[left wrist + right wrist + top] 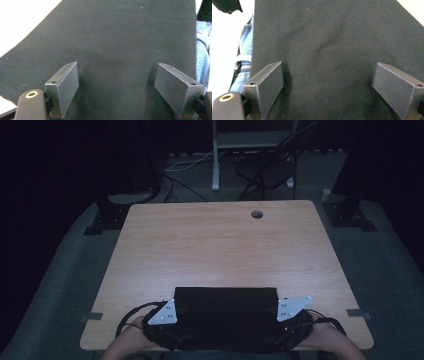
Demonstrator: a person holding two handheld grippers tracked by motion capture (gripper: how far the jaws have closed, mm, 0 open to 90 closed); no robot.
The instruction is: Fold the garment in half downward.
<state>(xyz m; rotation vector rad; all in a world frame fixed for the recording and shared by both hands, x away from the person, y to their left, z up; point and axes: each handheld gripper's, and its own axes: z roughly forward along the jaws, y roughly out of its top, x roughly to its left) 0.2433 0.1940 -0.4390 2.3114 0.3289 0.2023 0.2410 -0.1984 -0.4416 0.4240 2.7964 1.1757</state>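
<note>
Black cloth (225, 312) lies flat at the near edge of the bench (220, 245), and you keep the left tool (115, 82) and right tool (329, 85) wide above its two near corners, probably to grip both.

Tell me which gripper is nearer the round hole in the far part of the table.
Right. The right gripper sits at the black cloth's right end, more directly below the hole; the left gripper sits at the cloth's left end, farther off diagonally. Both are near the table's front edge.
</note>
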